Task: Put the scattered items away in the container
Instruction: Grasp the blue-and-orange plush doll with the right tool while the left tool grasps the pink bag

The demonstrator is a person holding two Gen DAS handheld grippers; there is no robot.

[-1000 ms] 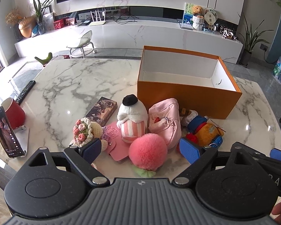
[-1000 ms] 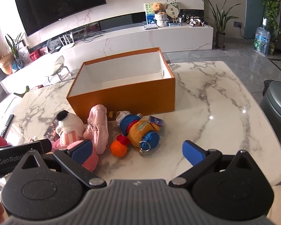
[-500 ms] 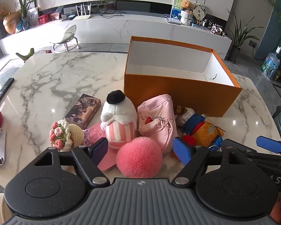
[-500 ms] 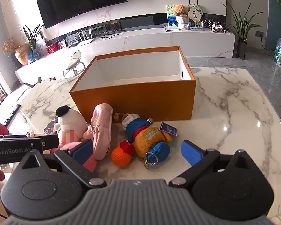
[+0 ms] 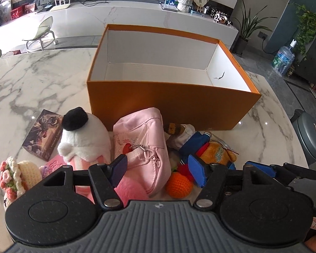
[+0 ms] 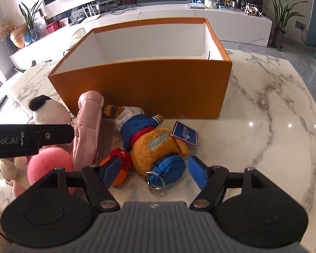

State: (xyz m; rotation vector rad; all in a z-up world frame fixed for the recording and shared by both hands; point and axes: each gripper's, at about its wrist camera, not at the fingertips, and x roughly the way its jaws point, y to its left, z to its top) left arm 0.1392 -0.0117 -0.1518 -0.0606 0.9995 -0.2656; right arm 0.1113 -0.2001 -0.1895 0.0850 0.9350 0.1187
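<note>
We are holding both fingers [image 5: 157, 169] [image 6: 154, 171] released before the orange box [image 5: 168, 97]; crowded toys [image 6: 155, 147] risk snagging together.

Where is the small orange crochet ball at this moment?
The orange crochet ball lies on the marble table, between the pink pouch and the orange plush toy, in front of the orange box.

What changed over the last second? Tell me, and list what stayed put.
Both grippers moved forward and down toward the toy pile: the left gripper over the pink pouch, the right gripper over the orange plush. Both stay open, holding nothing. The toys and the empty orange box stayed put.
</note>
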